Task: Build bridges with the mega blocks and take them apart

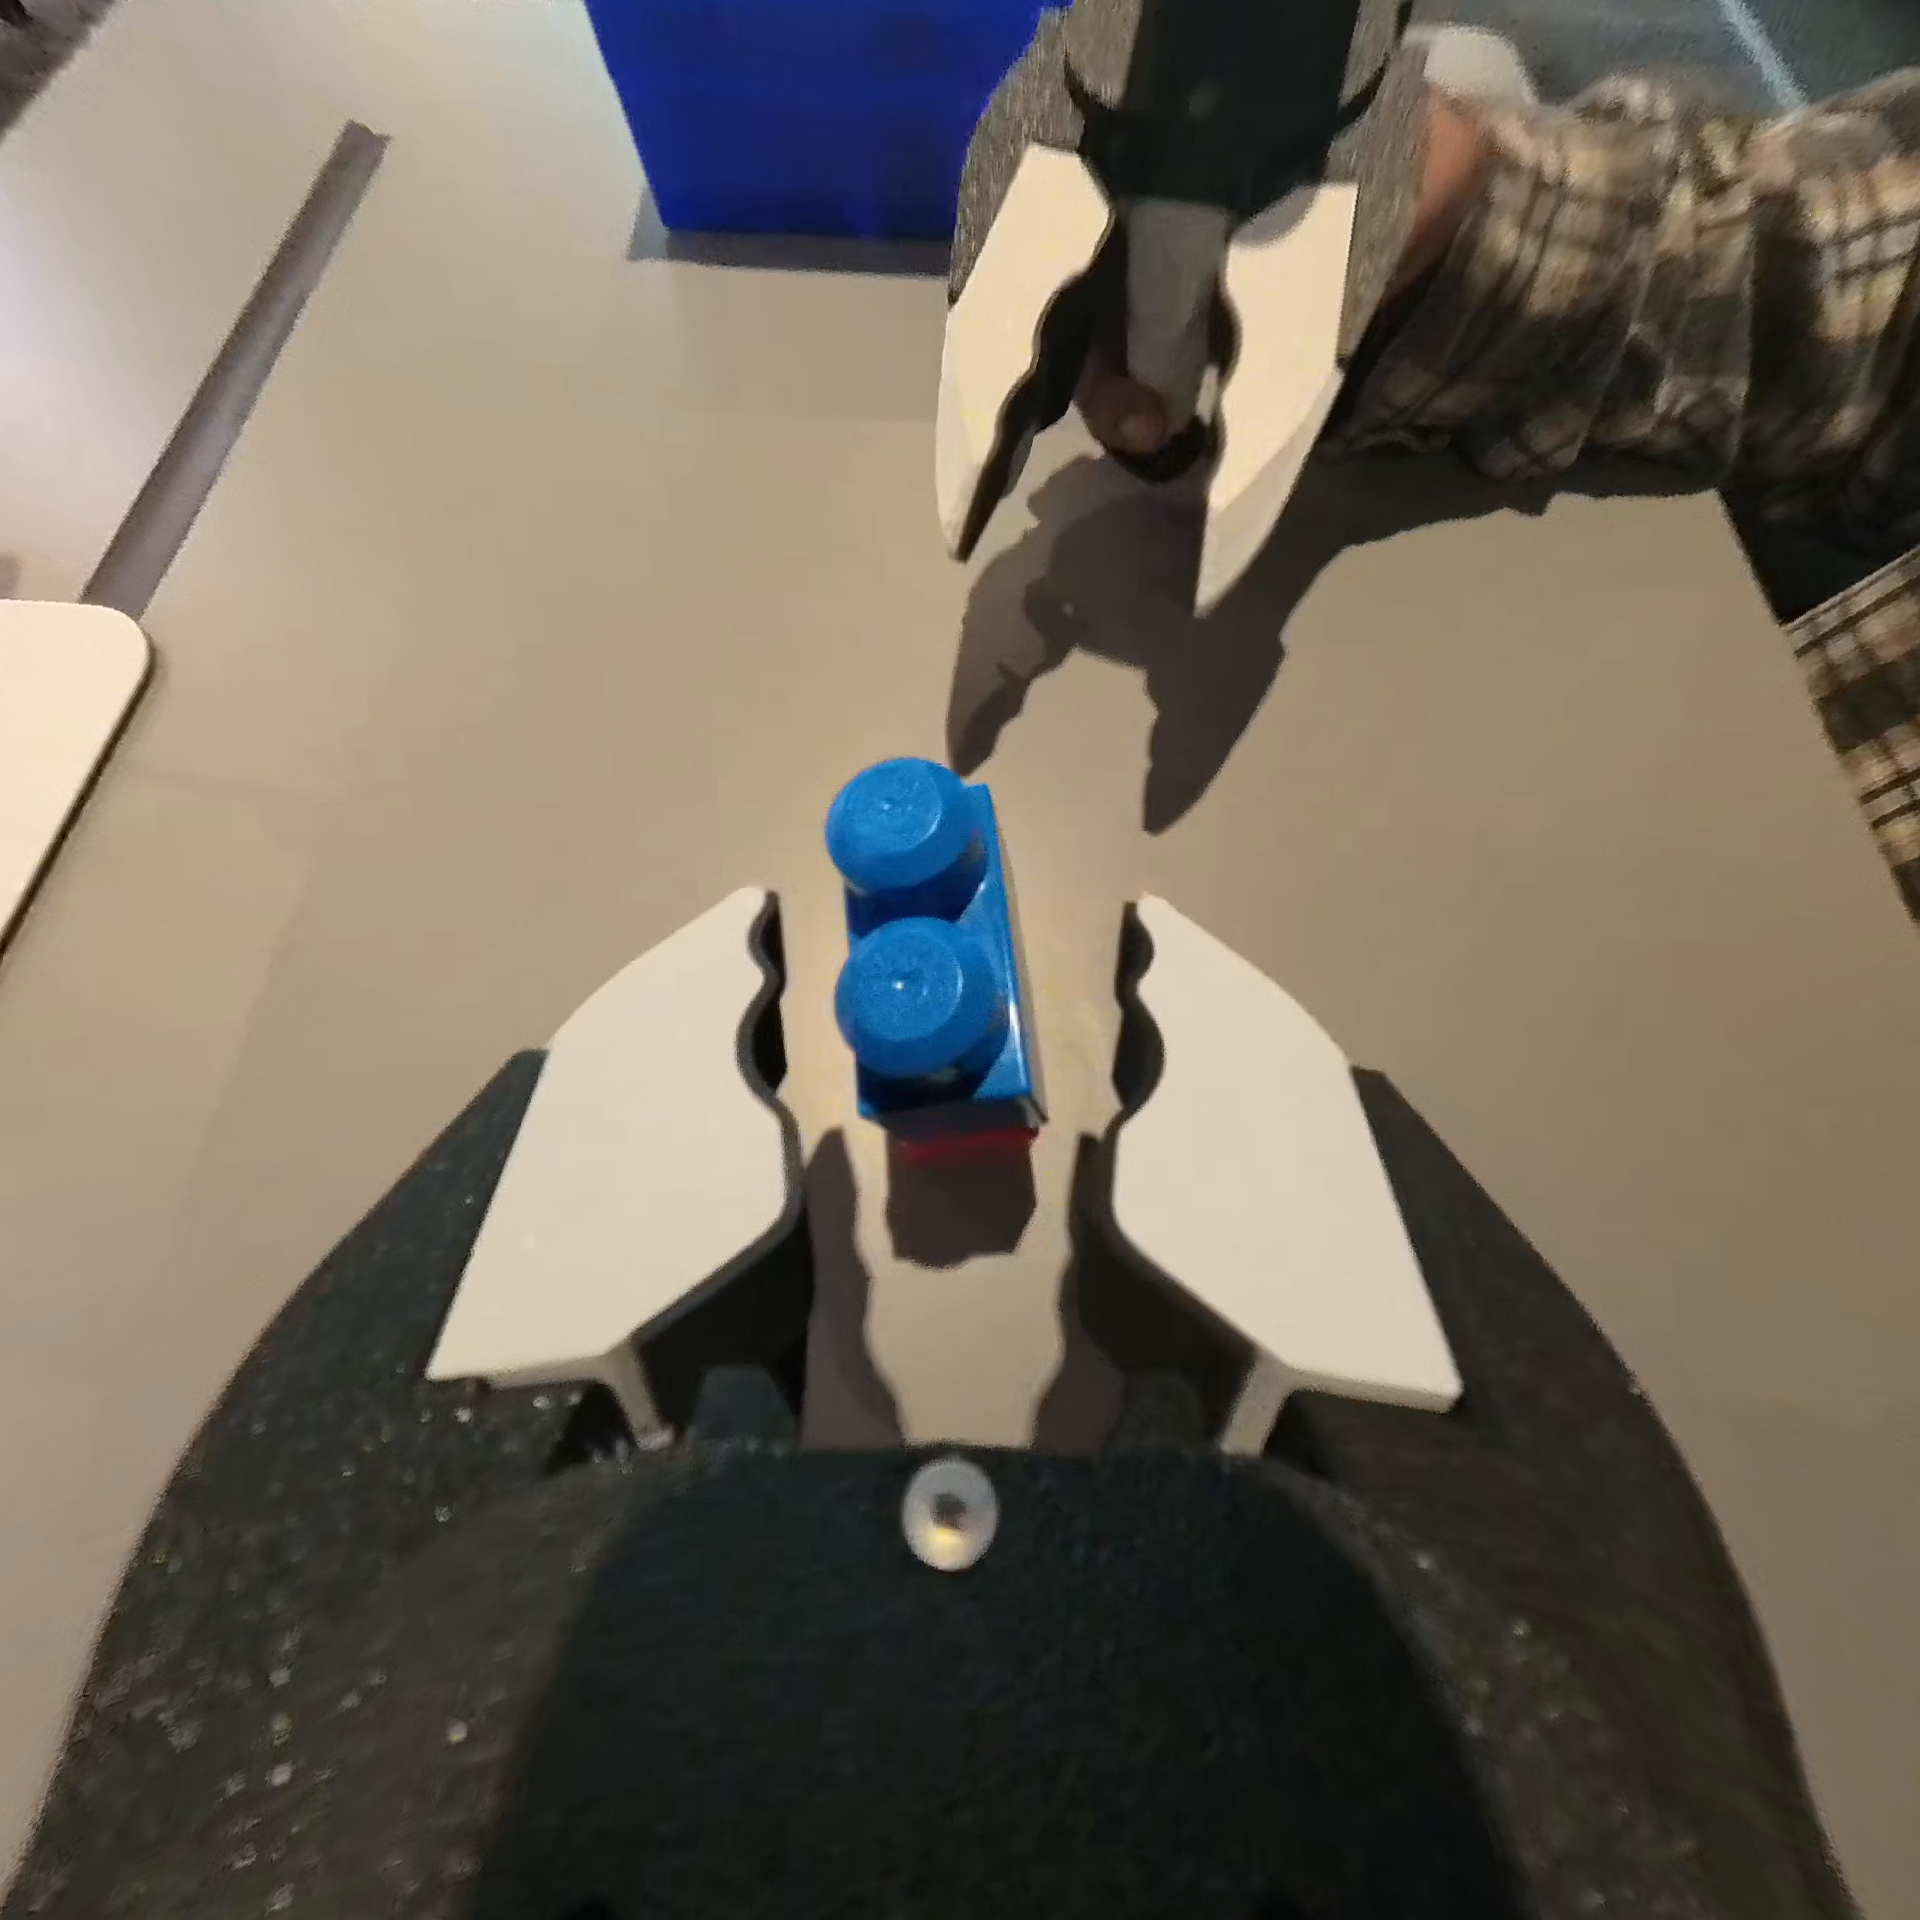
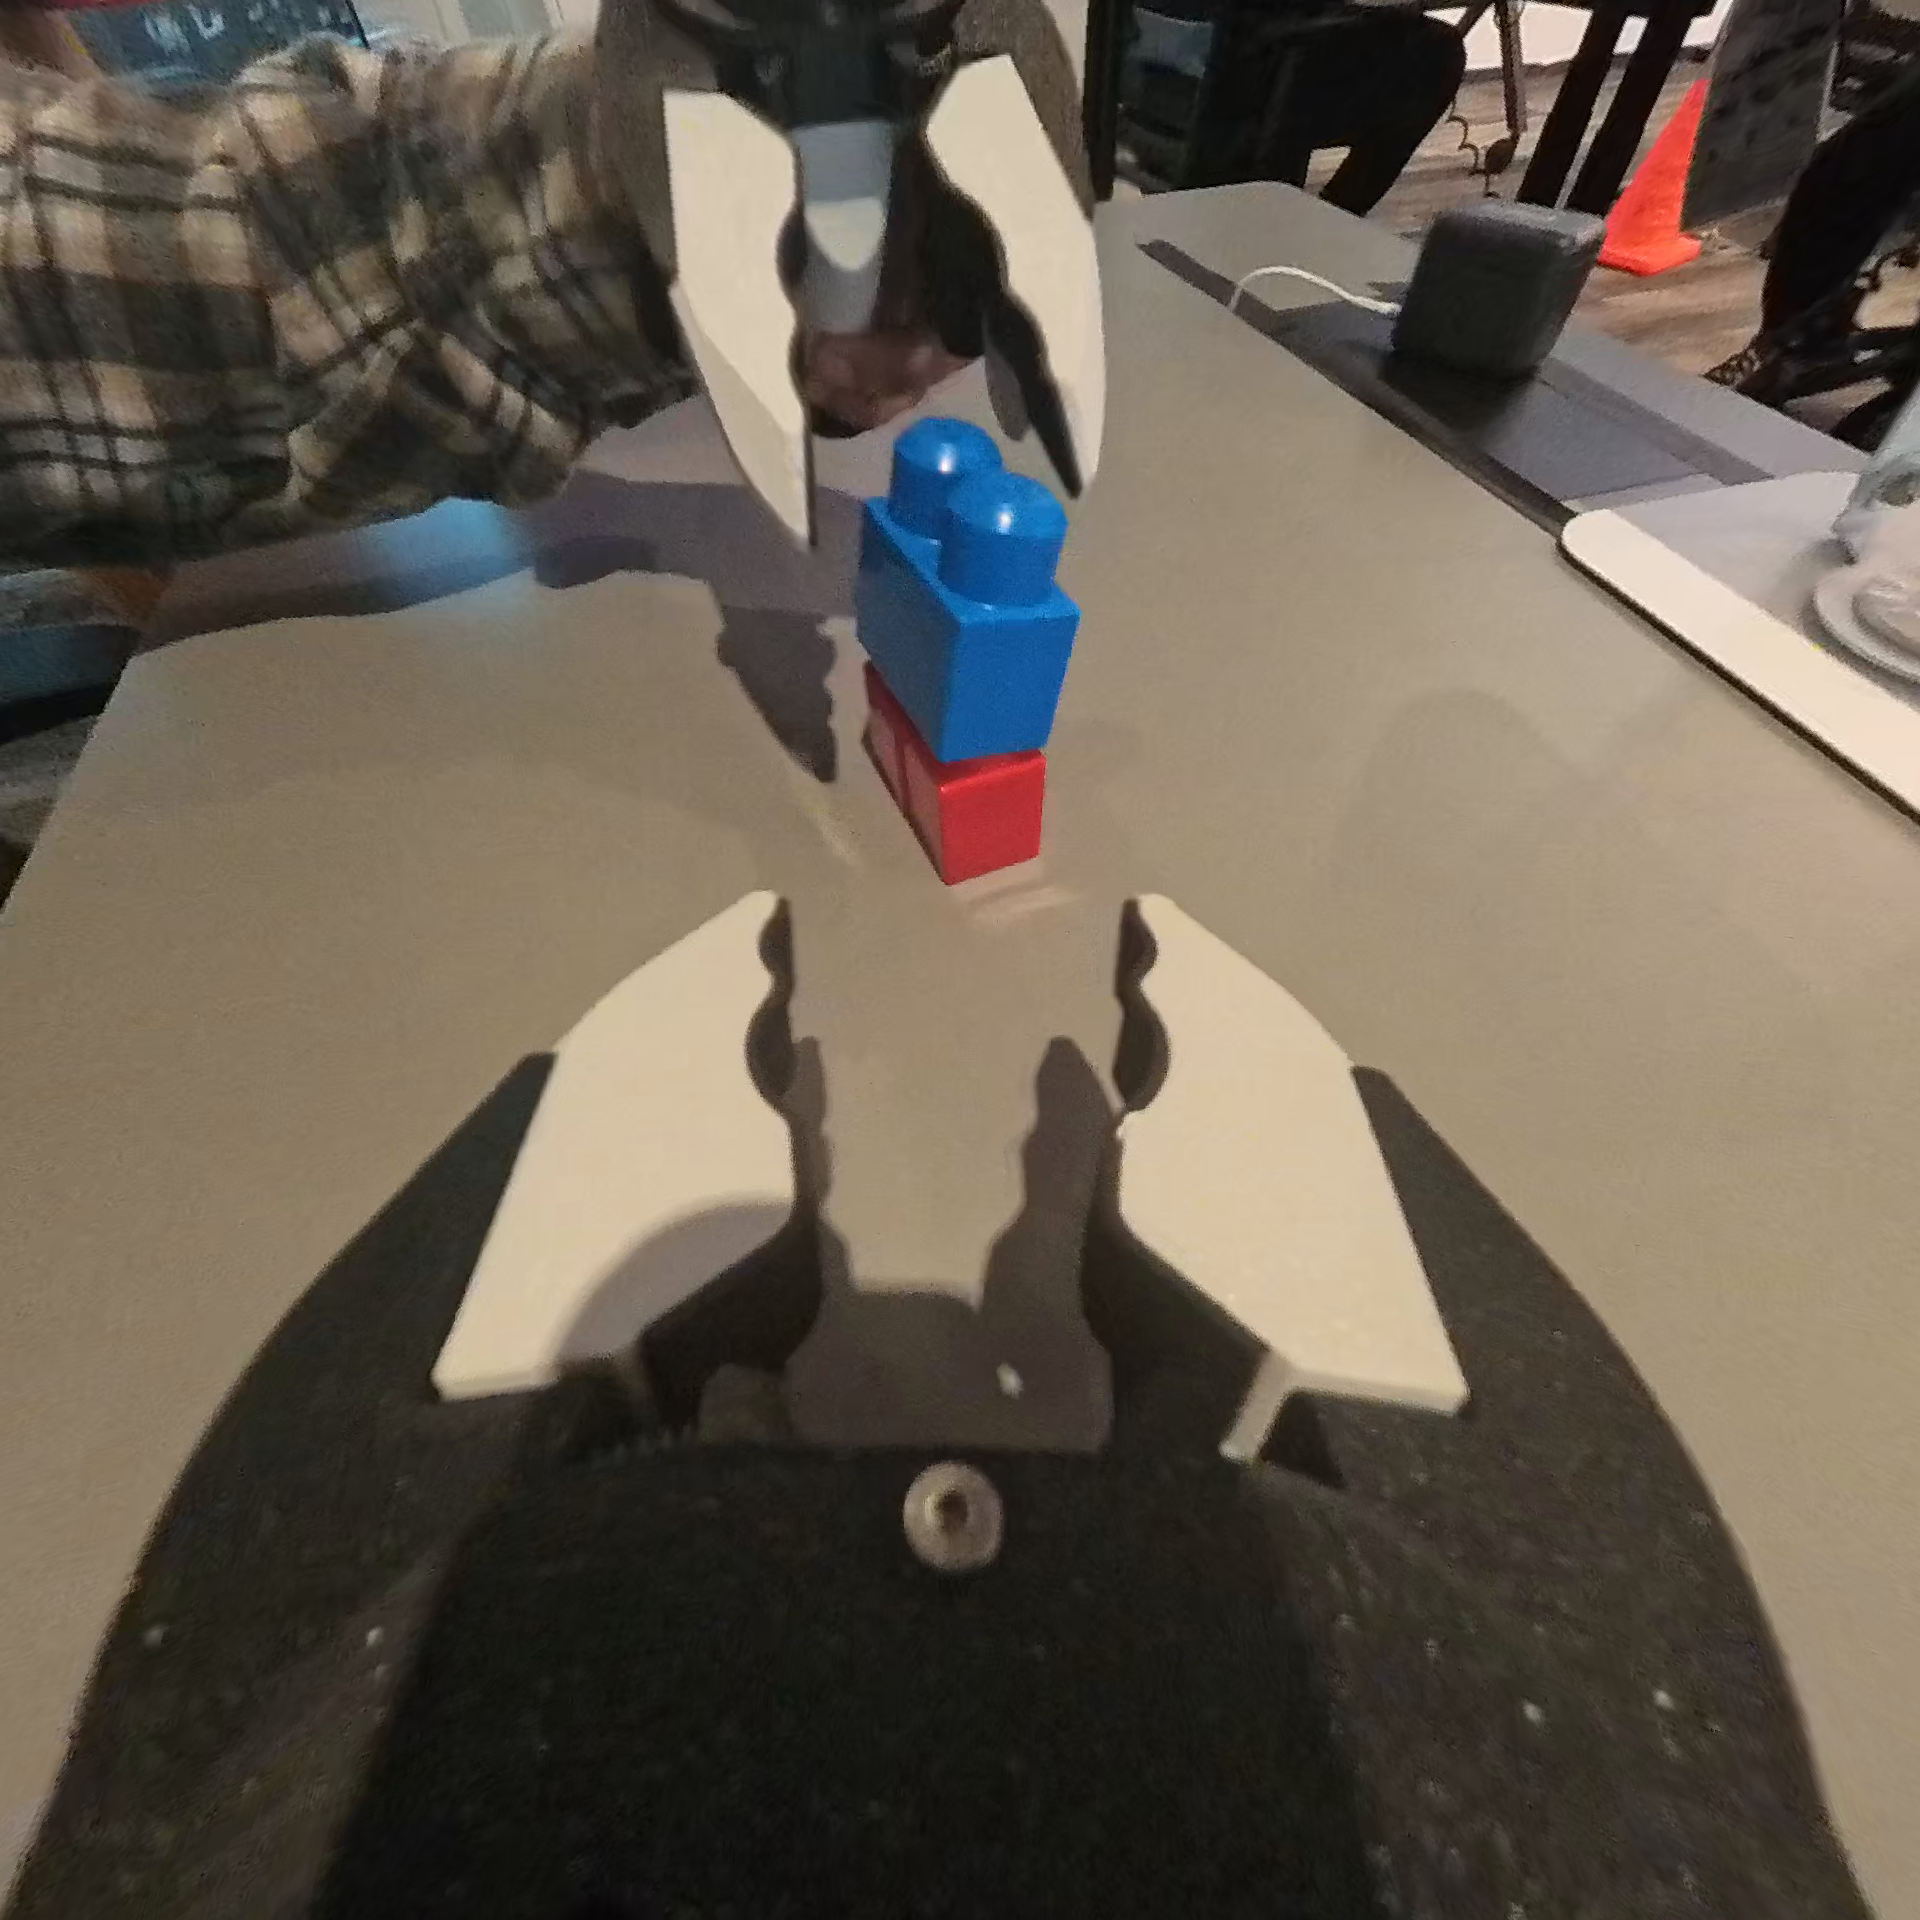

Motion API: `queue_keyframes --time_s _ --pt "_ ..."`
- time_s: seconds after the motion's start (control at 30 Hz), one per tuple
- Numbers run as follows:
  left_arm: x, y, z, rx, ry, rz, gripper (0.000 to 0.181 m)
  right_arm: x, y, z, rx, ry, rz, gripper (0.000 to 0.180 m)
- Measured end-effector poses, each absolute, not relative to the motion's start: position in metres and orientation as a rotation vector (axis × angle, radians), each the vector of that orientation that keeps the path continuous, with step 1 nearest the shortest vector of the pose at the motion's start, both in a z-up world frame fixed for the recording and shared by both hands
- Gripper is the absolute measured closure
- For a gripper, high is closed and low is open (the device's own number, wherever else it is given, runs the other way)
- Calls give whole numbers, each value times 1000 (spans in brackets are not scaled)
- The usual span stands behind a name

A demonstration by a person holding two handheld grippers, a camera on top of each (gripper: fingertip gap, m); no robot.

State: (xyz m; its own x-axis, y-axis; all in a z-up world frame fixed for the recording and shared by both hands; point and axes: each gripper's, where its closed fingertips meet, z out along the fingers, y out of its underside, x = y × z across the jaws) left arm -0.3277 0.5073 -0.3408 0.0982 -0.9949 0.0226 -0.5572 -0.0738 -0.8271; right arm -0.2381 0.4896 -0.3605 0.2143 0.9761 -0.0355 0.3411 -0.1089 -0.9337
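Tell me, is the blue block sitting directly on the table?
No, the blue block is stacked on a red block, and only the red one rests on the grey table.

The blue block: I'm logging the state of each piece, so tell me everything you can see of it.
The blue block is a glossy plastic two-stud brick, its round studs pointing up. It stands upright on a red block, which rests on the grey table. It looks seated squarely, overhanging the red one slightly. The left claw hangs open above it, fingers to either side without touching; the right claw is open and short of the stack. Only the red block touches it.
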Motion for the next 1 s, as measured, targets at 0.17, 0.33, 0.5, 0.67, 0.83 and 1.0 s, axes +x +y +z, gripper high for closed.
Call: queue_keyframes --time_s 0.17,0.33,0.5,0.67,0.83,1.0 --pt "-353 505 -323 -1663 1389 -861 111 -253 492 -347 -1515 -1320 905 90" --pt "-389 505 -325 -1617 1157 -876 115 -281 499 -325 -1525 -1552 850 75" --pt "-418 510 -340 -1616 1023 -838 119 -309 504 -332 -1610 -1850 760 76" --pt "-425 510 -329 -1576 987 -855 124 -324 509 -352 -1703 -1939 808 91" --pt "-419 507 -338 -1604 1044 -815 124 -328 512 -352 -1638 -1758 1009 110" --pt "-413 506 -343 -1615 1072 -804 124 -329 508 -368 -1641 -1713 1062 114"
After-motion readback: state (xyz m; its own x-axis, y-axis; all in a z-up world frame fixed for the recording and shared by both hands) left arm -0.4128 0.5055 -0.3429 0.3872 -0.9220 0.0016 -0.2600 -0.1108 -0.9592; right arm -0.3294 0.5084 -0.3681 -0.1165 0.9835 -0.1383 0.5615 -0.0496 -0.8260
